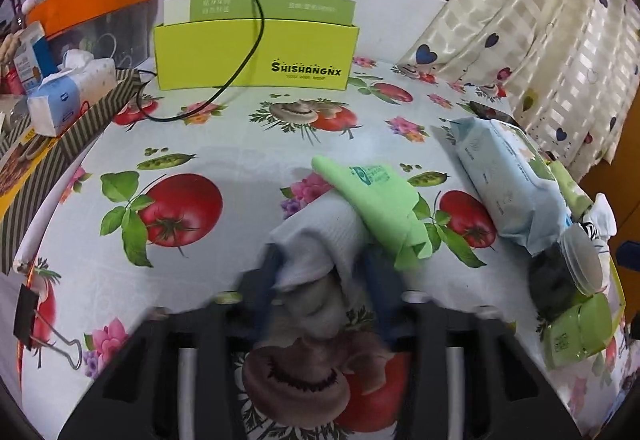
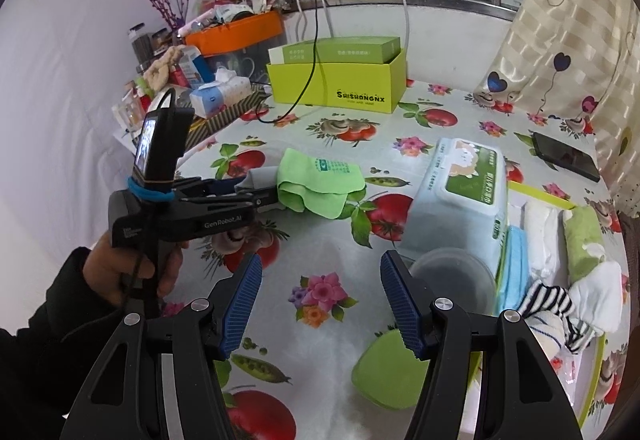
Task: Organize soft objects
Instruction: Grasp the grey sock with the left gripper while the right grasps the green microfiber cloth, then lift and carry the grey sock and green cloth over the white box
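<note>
I am working over a table by a barred window, covered with a glossy oilcloth (image 1: 200,143) printed with tomatoes, mushrooms and pea pods. My left gripper (image 1: 320,280) points steeply down at it, and its blue ribbed fingers (image 1: 266,280) sit either side of a pale grey knitted cloth (image 1: 320,232) – the frame is smeared there, so I cannot tell whether the pads press the fabric or merely flank it. The grey cloth is a soft folded roll with its long axis running away from the gripper toward the window. Lying across its far end is a bright green microfibre towel (image 1: 376,199) with a printed label, folded into a loose wedge whose narrow tip points up-left and whose ragged corner trails down-right.

From the right wrist view I see the left tool side-on, a hand (image 2: 132,272) in a dark sleeve gripping its handle, its tips at the grey cloth just beside the green towel (image 2: 316,179). My right gripper (image 2: 320,300) hangs over bare oilcloth with its jaws spread and nothing between them.

Further out to the right lies a plump, pale blue plastic pack of wet wipes (image 2: 460,199) with a green lid label, a clear round lid (image 2: 452,276) against it. Beyond that a yellow-green rimmed tray (image 2: 540,195) holds folded white, green and striped cloths – soft and crumpled. At the far edge stands a stiff lime-yellow cardboard box (image 1: 256,55).
</note>
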The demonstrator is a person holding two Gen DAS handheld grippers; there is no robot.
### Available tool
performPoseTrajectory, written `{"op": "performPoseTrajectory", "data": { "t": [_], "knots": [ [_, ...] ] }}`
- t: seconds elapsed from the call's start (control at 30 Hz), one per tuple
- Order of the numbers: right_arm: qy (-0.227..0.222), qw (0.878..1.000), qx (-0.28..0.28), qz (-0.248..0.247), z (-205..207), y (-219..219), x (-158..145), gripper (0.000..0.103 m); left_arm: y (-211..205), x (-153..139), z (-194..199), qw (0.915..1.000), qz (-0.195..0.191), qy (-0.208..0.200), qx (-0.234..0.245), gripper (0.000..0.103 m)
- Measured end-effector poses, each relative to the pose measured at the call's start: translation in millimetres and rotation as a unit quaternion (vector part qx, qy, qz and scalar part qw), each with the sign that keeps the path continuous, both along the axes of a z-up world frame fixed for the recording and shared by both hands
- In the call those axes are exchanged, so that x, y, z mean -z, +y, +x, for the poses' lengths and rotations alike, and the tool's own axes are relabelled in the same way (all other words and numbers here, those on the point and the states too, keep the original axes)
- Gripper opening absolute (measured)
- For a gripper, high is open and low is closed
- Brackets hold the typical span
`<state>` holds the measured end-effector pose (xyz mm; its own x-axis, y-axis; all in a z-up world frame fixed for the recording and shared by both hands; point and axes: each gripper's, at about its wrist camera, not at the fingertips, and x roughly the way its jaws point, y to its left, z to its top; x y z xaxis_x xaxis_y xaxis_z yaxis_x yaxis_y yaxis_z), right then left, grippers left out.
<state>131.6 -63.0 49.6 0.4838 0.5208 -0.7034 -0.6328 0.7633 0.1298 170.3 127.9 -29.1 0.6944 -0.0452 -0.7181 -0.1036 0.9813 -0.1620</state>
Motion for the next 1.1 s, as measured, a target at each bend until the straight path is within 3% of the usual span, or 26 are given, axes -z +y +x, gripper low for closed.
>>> {"op": "performPoseTrajectory", "data": {
  "t": [0.07,0.23,0.6,1.0,1.1],
  "knots": [
    [0.002,1.000,-0.002,-0.001,3,6,-1,0.062,1,-4,-6,1.0000,-0.008,-0.004,0.002,0.025],
    [0.017,1.000,-0.005,-0.006,19,28,0,0.062,-1,-8,-26,1.0000,-0.003,-0.007,0.003,0.017],
    [0.066,0.997,-0.036,-0.028,35,98,30,0.062,18,-17,-100,0.9992,-0.027,-0.025,-0.014,0.017],
    [0.102,0.989,0.018,-0.104,85,148,89,0.063,50,-22,-120,0.9967,-0.042,-0.049,-0.049,0.017],
    [0.077,0.989,0.021,-0.123,86,152,91,0.069,54,-22,-121,0.9964,-0.045,-0.052,-0.051,0.017]
  ]
}}
